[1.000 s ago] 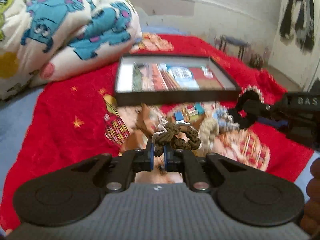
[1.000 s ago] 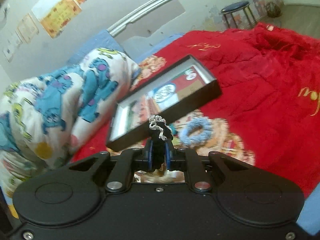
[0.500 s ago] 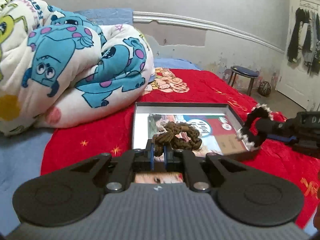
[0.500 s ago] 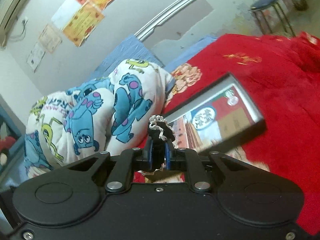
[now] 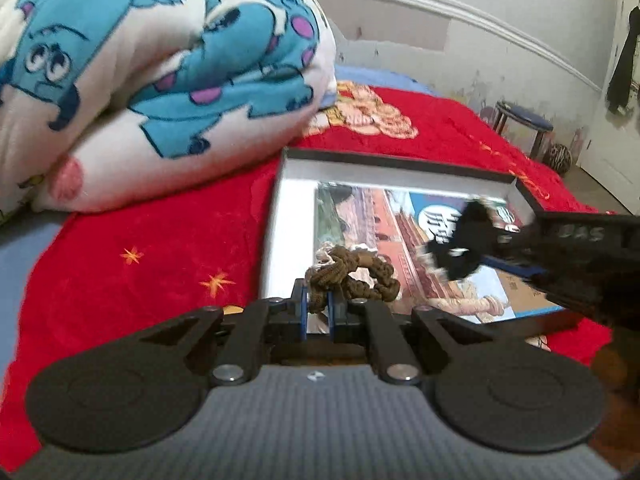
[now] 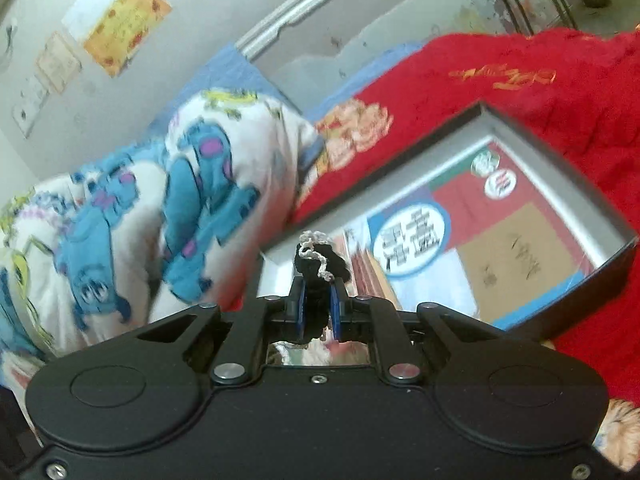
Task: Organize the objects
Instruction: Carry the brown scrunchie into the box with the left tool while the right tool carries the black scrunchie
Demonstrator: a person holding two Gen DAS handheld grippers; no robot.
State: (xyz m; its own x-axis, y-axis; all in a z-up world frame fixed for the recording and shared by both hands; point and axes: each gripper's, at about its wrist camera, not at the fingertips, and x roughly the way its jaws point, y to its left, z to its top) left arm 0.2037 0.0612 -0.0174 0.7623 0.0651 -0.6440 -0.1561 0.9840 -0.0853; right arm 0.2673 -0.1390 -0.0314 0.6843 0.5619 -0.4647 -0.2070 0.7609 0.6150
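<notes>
My left gripper (image 5: 318, 305) is shut on a brown braided hair tie (image 5: 352, 274), which hangs over the near left part of a shallow black box (image 5: 400, 162) with a printed picture on its floor. My right gripper (image 6: 318, 306) is shut on a black scrunchie with white trim (image 6: 320, 258) and holds it above the same box (image 6: 404, 162). In the left wrist view the right gripper (image 5: 508, 236) reaches in from the right, with the black scrunchie (image 5: 468, 246) blurred over the middle of the box.
The box lies on a red blanket (image 5: 160, 248) on a bed. A folded white quilt with blue monsters (image 5: 152, 72) rests just left of the box. A blue stool (image 5: 524, 128) stands by the far wall.
Both grippers moved forward from short of the box to above its inside, each still holding its hair tie. The loose items on the blanket before the box have dropped out of view.
</notes>
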